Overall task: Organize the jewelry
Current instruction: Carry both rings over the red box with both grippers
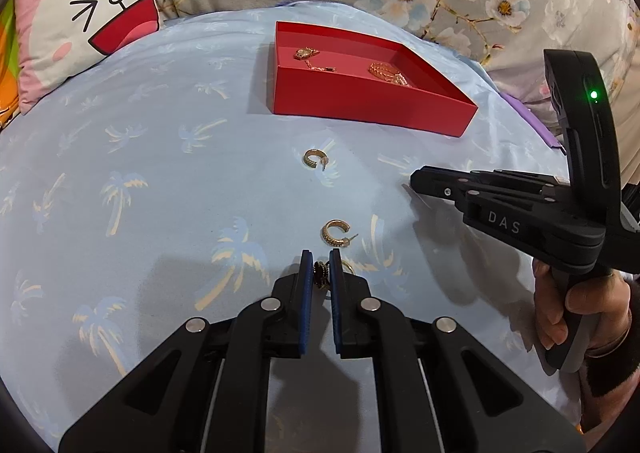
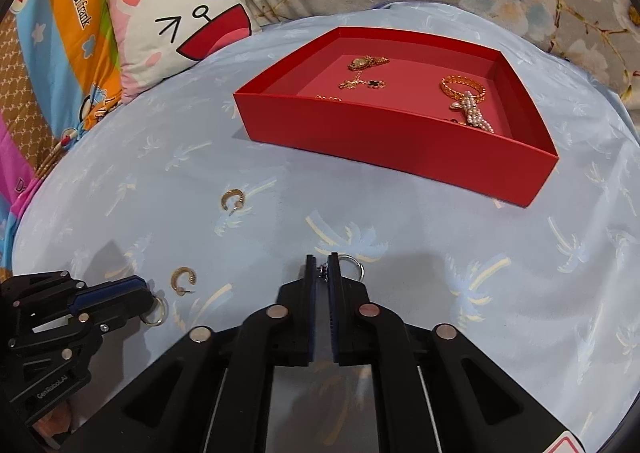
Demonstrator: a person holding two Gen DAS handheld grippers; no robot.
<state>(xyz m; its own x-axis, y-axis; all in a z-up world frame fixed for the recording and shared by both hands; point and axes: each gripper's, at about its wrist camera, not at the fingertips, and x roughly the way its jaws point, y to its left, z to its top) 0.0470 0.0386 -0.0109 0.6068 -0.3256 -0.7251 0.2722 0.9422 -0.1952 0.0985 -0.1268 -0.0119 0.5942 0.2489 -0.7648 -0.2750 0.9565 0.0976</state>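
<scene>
My left gripper (image 1: 320,269) is shut on a gold ring with a black clover top (image 1: 321,273), low over the blue sheet. From the right wrist view the left gripper (image 2: 144,295) is at the lower left, with the ring's band (image 2: 154,311) hanging from its tips. My right gripper (image 2: 322,269) is shut on a small silver ring (image 2: 354,267), whose band sticks out to the right of the fingers. The right gripper (image 1: 414,181) also appears at the right of the left wrist view. Two gold hoop earrings (image 1: 316,159) (image 1: 336,233) lie loose on the sheet.
A red open box (image 2: 400,141) stands farther back and holds a gold watch (image 2: 362,63), a clover chain (image 2: 362,84), a gold bracelet (image 2: 464,87) and a pearl piece (image 2: 476,113). A cartoon pillow (image 2: 188,25) lies at the back left. A hand (image 1: 568,313) grips the right tool.
</scene>
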